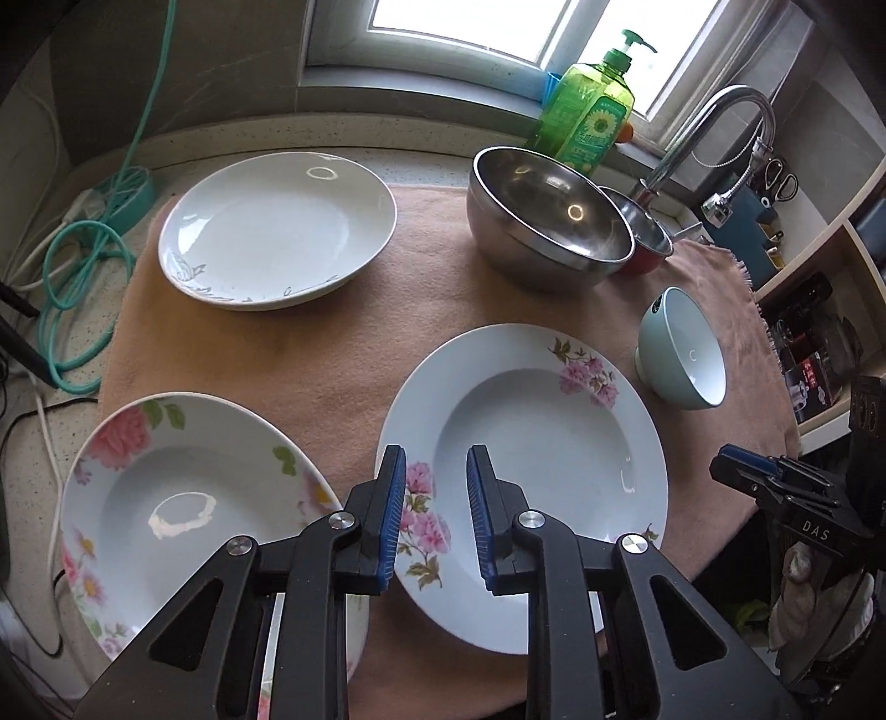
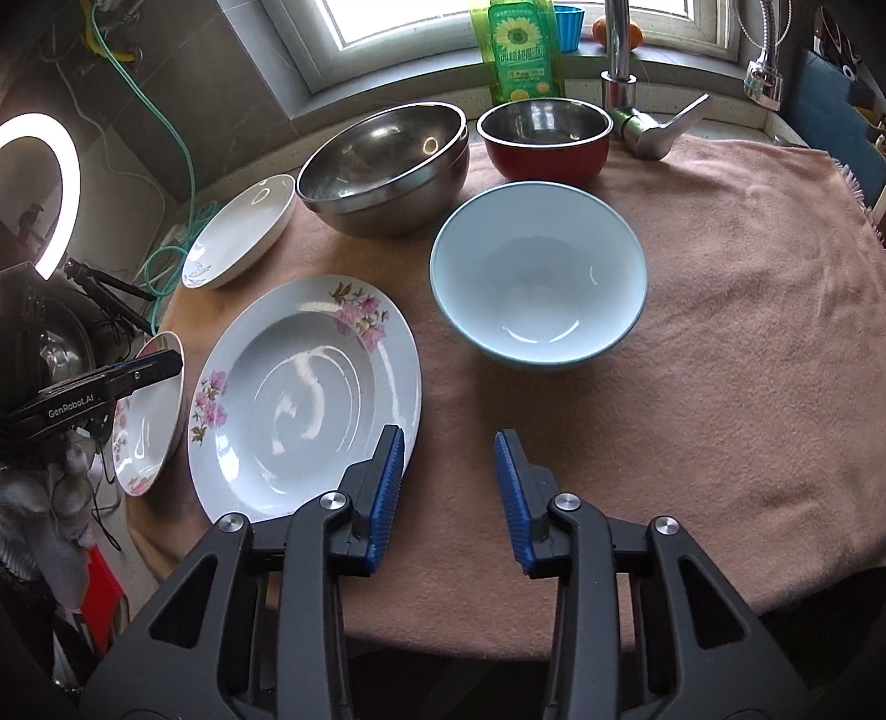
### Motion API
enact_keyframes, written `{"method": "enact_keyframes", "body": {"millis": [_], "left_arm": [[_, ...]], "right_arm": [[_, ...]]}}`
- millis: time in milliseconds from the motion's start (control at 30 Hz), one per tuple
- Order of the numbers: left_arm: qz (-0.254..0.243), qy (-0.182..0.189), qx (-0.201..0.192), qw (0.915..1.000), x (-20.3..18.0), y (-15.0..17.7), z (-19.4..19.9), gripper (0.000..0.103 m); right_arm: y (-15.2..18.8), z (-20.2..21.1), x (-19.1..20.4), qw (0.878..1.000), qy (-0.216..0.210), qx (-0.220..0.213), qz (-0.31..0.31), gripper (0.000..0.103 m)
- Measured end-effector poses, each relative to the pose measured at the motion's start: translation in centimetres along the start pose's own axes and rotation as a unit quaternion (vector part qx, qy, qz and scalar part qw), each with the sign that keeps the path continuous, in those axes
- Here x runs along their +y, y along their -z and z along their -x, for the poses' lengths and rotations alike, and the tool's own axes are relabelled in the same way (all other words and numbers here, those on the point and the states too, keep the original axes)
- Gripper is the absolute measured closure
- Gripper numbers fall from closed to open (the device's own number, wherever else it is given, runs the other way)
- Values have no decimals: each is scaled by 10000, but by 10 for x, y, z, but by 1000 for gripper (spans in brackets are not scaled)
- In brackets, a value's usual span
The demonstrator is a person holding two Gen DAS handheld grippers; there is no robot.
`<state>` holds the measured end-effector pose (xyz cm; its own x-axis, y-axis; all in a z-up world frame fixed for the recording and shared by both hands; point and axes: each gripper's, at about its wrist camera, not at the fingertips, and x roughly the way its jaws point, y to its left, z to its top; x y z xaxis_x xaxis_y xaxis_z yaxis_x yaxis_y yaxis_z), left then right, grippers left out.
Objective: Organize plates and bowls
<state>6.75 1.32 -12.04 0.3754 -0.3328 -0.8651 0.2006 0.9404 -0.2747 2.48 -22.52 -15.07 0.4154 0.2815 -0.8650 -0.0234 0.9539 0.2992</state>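
A pink-flowered plate (image 1: pixel 548 459) (image 2: pixel 310 393) lies near the front of the pink cloth (image 1: pixel 310 354) (image 2: pixel 720 343). A second flowered plate (image 1: pixel 166 498) (image 2: pixel 149 421) lies at the front left. A plain white plate (image 1: pixel 277 227) (image 2: pixel 243 232) sits at the back left. A light blue bowl (image 1: pixel 684 349) (image 2: pixel 537 282) stands to the right. Steel bowls (image 1: pixel 548 216) (image 2: pixel 387 166) and a red pot (image 2: pixel 545 141) stand at the back. My left gripper (image 1: pixel 434 462) is open above the pink-flowered plate's left rim. My right gripper (image 2: pixel 449 443) is open and empty over the cloth, in front of the blue bowl.
A green soap bottle (image 1: pixel 595 105) (image 2: pixel 520 50) and a faucet (image 1: pixel 714 138) (image 2: pixel 620 50) stand by the window. Teal cables (image 1: pixel 83 260) lie left of the cloth. Shelves (image 1: pixel 819 288) are at the right. A ring light (image 2: pixel 50 188) glows at far left.
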Motion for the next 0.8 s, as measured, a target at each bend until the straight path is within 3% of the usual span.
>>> {"method": "enact_keyframes", "body": {"millis": [300, 800], "left_arm": [[106, -3, 244, 9996, 14, -16, -21, 82], [313, 189, 585, 9976, 29, -22, -43, 82]], "right_arm": [[-2, -26, -10, 9965, -522, 384, -531, 79], [3, -38, -17, 9914, -804, 595, -846, 83]]}}
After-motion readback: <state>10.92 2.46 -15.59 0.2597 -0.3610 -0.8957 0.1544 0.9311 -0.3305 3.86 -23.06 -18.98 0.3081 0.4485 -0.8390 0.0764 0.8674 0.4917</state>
